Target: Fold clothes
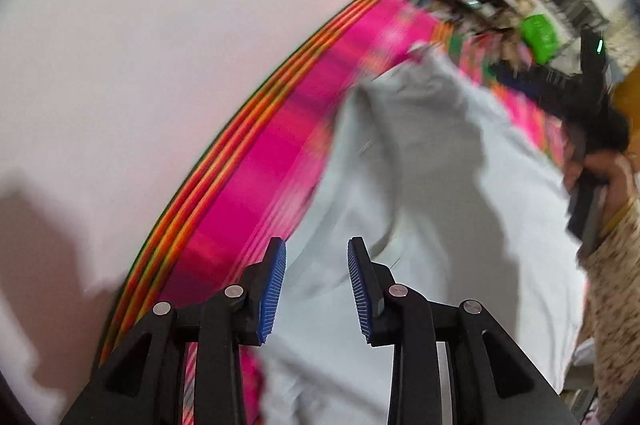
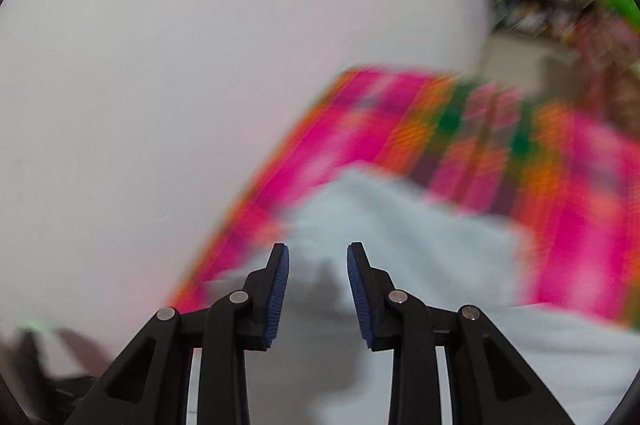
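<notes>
The pink striped cloth (image 1: pixel 256 161) covers the surface, and the pale grey garment (image 1: pixel 420 185) lies on it, rumpled at its far end. Both tools, left tool (image 1: pixel 316 289) and right tool (image 2: pixel 318 291), hang over it with jaws apart, empty. It seems between folds; next, grip an edge.

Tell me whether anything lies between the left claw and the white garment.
Nothing visible does. The left claw hangs open, nothing between its blue pads, directly above the pale white cloth garment spread on the pink plaid bedcover. The view is blurred.
</notes>
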`<control>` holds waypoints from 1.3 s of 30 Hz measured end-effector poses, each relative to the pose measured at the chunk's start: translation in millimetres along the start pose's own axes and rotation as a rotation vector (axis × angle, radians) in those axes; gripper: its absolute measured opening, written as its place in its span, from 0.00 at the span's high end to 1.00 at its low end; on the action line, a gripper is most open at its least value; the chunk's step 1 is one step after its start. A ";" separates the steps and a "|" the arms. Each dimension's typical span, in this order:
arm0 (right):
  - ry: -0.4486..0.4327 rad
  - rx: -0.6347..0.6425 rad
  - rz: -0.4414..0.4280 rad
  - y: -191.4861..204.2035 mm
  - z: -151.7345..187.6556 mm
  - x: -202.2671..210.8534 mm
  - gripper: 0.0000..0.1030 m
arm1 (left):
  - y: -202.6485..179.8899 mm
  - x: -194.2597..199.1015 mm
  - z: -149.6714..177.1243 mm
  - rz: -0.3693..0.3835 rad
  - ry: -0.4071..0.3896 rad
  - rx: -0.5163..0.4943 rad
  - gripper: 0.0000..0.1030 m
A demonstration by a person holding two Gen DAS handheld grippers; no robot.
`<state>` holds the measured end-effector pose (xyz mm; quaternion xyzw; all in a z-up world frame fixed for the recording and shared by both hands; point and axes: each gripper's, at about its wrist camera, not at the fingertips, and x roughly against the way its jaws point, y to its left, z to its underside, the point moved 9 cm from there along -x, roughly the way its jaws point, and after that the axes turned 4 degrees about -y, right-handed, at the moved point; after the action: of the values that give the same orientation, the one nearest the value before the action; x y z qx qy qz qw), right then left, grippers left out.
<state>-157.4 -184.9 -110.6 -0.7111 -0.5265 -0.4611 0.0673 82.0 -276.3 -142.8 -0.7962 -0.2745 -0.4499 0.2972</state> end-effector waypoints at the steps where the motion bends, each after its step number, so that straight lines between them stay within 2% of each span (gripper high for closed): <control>1: -0.005 -0.025 0.042 -22.6 0.3 5.2 0.69 | -11.2 -6.2 -11.1 0.020 -0.002 -0.025 0.66; 2: -0.007 -0.050 0.078 -43.7 0.7 9.2 0.69 | -22.3 -12.4 -22.2 0.040 -0.004 -0.050 0.65; 5: 0.024 -0.118 0.094 -83.6 0.8 -0.8 0.69 | -56.1 -35.5 -69.1 0.089 -0.015 -0.111 0.64; 7: 0.042 -0.166 0.102 -108.6 1.0 -7.6 0.69 | -78.2 -50.2 -105.2 0.158 -0.019 -0.131 0.61; 11: 0.035 -0.271 0.038 -127.5 -2.8 -27.8 0.69 | -110.9 -82.2 -173.7 0.133 -0.043 -0.187 0.55; 12: 0.044 -0.281 0.024 -129.9 -3.2 -33.8 0.69 | -113.3 -92.8 -183.1 0.123 -0.018 -0.188 0.50; 17: 0.057 -0.247 0.022 -124.1 -3.2 -42.4 0.71 | -122.8 -153.3 -220.5 0.019 0.096 -0.215 0.50; 19: 0.053 -0.243 0.045 -117.2 -6.5 -44.2 0.80 | -123.3 -170.9 -223.9 0.018 0.152 -0.208 0.50; 21: 0.045 -0.220 0.062 -116.1 -4.4 -40.2 0.85 | -118.9 -179.9 -218.9 0.023 0.203 -0.189 0.50; 22: 0.042 -0.210 0.068 -115.6 -3.5 -38.4 0.86 | -116.9 -186.4 -218.1 0.000 0.228 -0.183 0.52; 24: 0.040 -0.211 0.058 -114.6 -1.6 -39.4 0.90 | -122.5 -186.2 -219.7 0.004 0.216 -0.216 0.52; 30: 0.036 -0.170 0.064 -111.4 -0.6 -36.5 0.91 | -129.3 -185.5 -209.4 -0.014 0.216 -0.263 0.52; 32: 0.034 -0.159 0.067 -110.5 -1.4 -40.6 0.91 | -130.9 -183.8 -208.6 0.013 0.202 -0.247 0.59; 36: 0.025 -0.159 0.070 -111.8 -2.7 -41.1 0.95 | -135.5 -181.1 -205.4 0.010 0.174 -0.286 0.93; 39: 0.007 -0.147 0.084 -117.0 -4.1 -29.6 0.95 | -144.4 -171.9 -212.5 0.032 0.108 -0.337 0.95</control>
<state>-255.2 -156.6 -175.4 -0.7340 -0.4605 -0.4978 0.0360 -213.7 -361.4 -172.4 -0.8137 -0.1662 -0.5268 0.1810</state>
